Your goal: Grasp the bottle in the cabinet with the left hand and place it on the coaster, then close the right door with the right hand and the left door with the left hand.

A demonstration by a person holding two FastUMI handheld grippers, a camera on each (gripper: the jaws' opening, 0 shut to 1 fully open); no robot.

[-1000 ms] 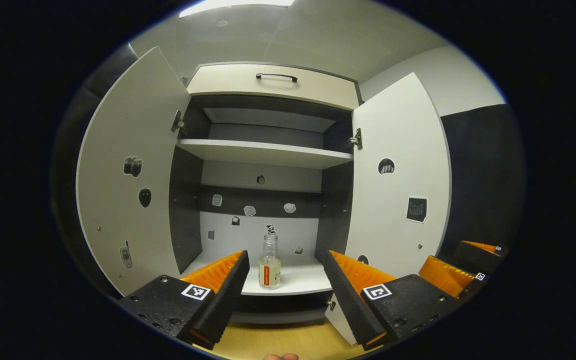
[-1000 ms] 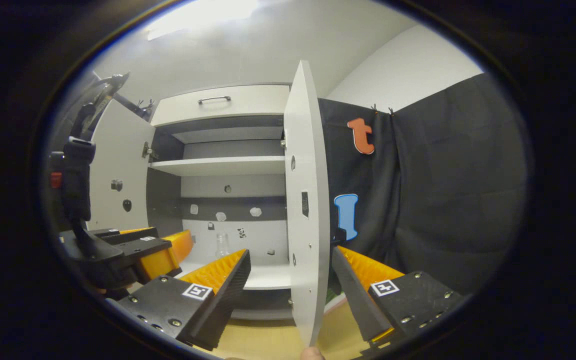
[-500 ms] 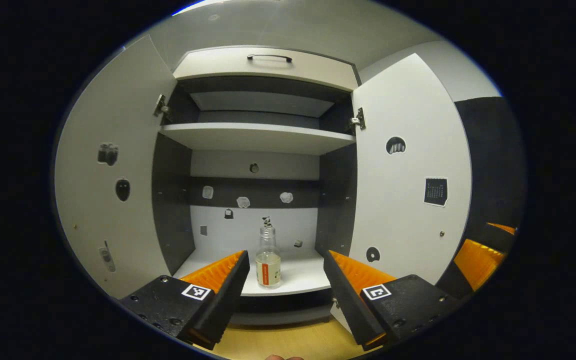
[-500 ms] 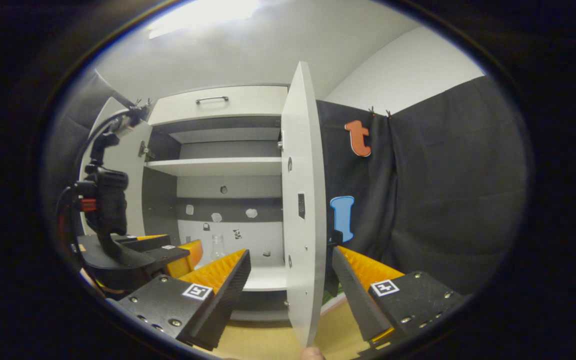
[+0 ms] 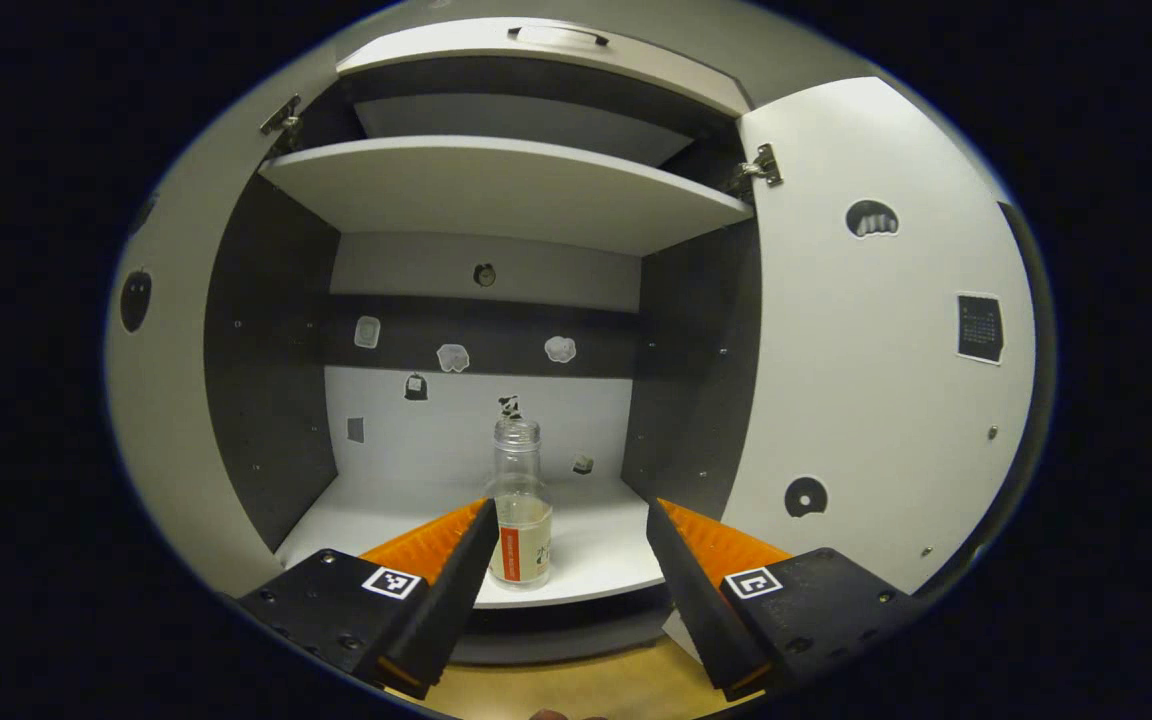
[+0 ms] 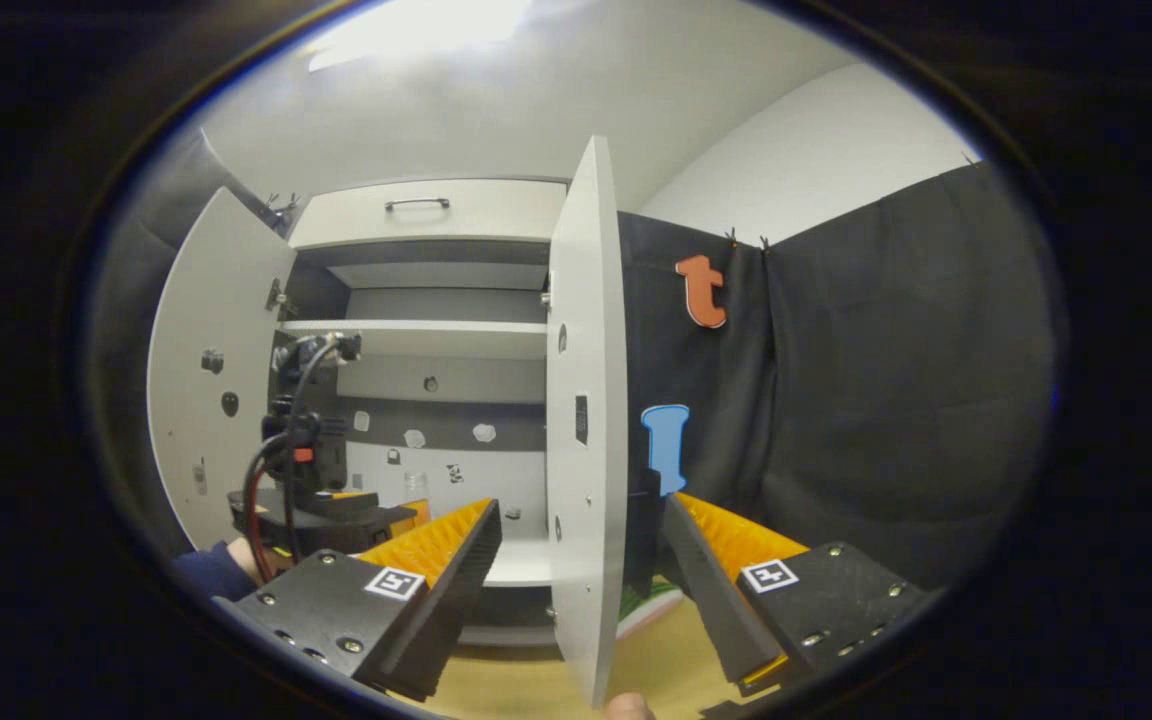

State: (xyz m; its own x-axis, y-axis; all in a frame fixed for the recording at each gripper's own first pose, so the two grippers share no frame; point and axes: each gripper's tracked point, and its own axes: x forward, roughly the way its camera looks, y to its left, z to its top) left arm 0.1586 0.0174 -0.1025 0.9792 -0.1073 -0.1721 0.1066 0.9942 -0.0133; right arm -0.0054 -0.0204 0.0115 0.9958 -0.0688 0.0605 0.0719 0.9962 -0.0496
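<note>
A clear bottle (image 5: 521,500) with an orange-and-white label and no cap stands upright on the cabinet's lower shelf (image 5: 606,555). My left gripper (image 5: 566,520) is open just in front of it, the bottle a little ahead of the left finger and not touched. Both doors stand open: the left door (image 5: 161,400) and the right door (image 5: 866,380). In the right gripper view my right gripper (image 6: 581,510) is open, with the right door's edge (image 6: 586,400) rising ahead between its fingers. The left gripper (image 6: 326,510) reaches into the cabinet there, near the faint bottle (image 6: 416,487).
An upper shelf (image 5: 496,190) spans the cabinet, with a drawer and handle (image 6: 416,204) above. A wooden table (image 6: 516,685) lies below the cabinet. A flat green-and-white piece (image 6: 651,598) lies on it behind the right door. A dark sleeve (image 6: 211,570) holds the left gripper.
My left gripper has moved forward toward the cabinet, so the bottle and shelves loom larger. In the right gripper view it has gone deeper in. The right gripper has barely shifted.
</note>
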